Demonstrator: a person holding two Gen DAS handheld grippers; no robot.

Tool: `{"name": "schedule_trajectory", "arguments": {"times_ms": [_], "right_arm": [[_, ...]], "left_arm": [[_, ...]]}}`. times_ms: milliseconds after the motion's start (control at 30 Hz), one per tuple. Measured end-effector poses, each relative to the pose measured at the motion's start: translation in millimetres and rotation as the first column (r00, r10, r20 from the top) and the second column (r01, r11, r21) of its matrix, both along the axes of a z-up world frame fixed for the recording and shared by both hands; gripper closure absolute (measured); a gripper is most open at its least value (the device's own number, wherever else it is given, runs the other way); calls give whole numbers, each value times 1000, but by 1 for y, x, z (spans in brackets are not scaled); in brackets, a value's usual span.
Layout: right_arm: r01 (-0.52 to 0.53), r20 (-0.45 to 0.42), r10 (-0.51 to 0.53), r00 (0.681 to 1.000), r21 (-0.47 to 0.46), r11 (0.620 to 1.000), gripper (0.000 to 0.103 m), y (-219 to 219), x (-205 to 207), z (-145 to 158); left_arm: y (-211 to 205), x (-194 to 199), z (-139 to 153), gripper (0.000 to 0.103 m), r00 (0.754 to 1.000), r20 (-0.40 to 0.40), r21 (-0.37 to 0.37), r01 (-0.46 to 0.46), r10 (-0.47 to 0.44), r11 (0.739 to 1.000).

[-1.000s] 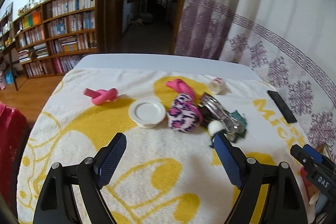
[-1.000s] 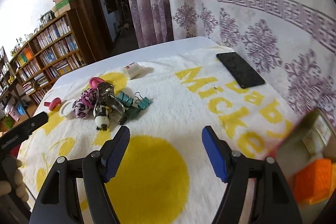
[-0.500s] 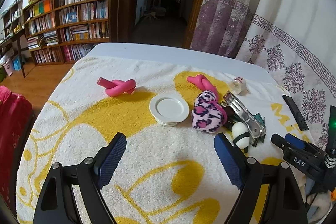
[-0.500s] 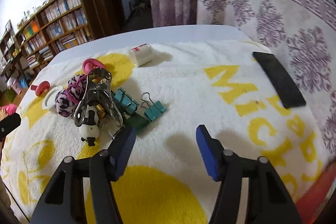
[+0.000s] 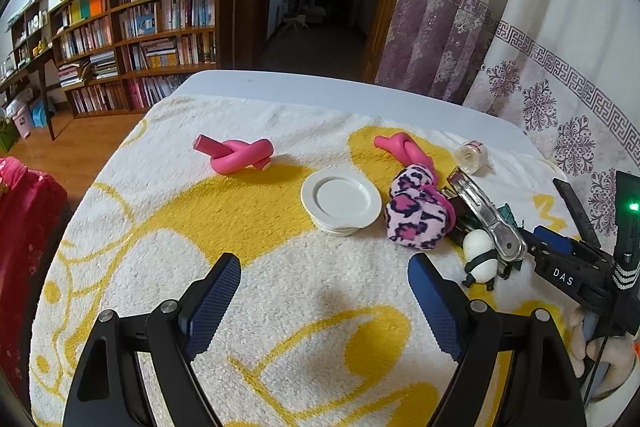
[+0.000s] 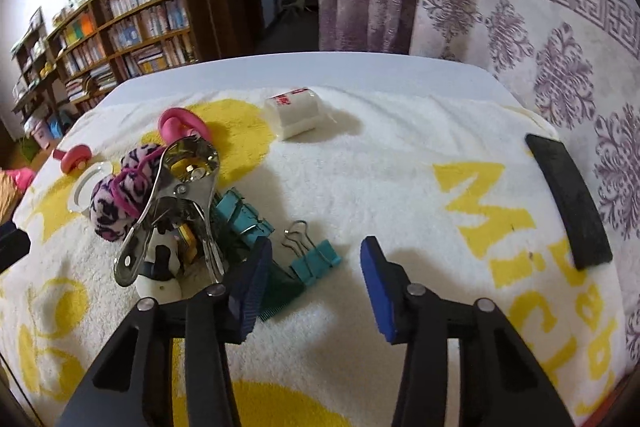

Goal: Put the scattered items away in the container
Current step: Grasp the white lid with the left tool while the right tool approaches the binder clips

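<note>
A white towel with yellow print [image 5: 168,227] covers the table, and the scattered items lie on its far half. Furthest left is a knotted pink foam roller [image 5: 236,155]. Right of it sits a white round lid [image 5: 341,202], then a pink leopard-print scrunchie [image 5: 416,217] with a second pink roller [image 5: 402,149] just beyond it. A small clear tape roll [image 5: 473,155] lies further right and farther back.

The left gripper [image 5: 325,297] hangs over bare towel near the lid, jaws spread wide, nothing between them.

Right of the scrunchie is a tight heap: a big silver clip [image 6: 176,215] lies tilted over a panda figure [image 6: 160,267], with teal binder clips [image 6: 244,219] touching behind them and a green comb [image 6: 280,293] at the near edge. One more teal binder clip [image 6: 314,259] lies just right of the heap.

The right gripper [image 6: 312,281] is low over this single binder clip. Its jaws have just been closing; the clip sits between the blue pads, but they do not press on it, so it is not gripped. The left pad [image 6: 250,287] overlaps the comb in the view.

A black flat slab [image 6: 568,203] lies at the far right edge of the towel, well apart from the rest. No container shows in either view.
</note>
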State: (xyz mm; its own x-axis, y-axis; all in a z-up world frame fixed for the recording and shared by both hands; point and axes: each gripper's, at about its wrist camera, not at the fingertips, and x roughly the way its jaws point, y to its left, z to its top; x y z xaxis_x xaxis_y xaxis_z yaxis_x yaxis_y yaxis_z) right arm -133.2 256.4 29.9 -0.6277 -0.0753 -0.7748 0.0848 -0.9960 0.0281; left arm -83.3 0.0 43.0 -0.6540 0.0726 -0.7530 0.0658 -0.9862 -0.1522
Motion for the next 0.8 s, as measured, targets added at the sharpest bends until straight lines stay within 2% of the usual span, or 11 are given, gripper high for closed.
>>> {"name": "schedule_trajectory", "arguments": {"times_ms": [33, 133, 267, 333, 467, 567, 800], "right_arm": [[-8, -2, 8, 1000, -6, 1000, 61, -1, -1, -1], [-25, 15, 25, 1000, -34, 999, 82, -1, -3, -3], [-22, 21, 23, 1000, -47, 999, 85, 2, 0, -4], [-15, 24, 17, 1000, -50, 999, 92, 2, 2, -4], [28, 41, -27, 999, -41, 999, 92, 6, 8, -1], [56, 46, -54, 997, -48, 997, 98, 11, 16, 4], [89, 24, -87, 996, -110, 990, 98, 25, 42, 14]], "left_arm": [[0, -1, -1, 16, 1000, 2, -2, -1, 1, 1000], [-1, -2, -3, 16, 1000, 7, -5, -2, 2, 1000], [-1, -2, -4, 16, 1000, 9, -7, -3, 3, 1000], [-2, -3, -5, 16, 1000, 8, -9, -4, 4, 1000], [-7, -6, -8, 16, 1000, 13, -8, -17, 17, 1000], [-12, -8, -10, 16, 999, 20, -10, -34, 34, 999], [-9, -17, -12, 16, 1000, 12, -37, -27, 28, 999]]}}
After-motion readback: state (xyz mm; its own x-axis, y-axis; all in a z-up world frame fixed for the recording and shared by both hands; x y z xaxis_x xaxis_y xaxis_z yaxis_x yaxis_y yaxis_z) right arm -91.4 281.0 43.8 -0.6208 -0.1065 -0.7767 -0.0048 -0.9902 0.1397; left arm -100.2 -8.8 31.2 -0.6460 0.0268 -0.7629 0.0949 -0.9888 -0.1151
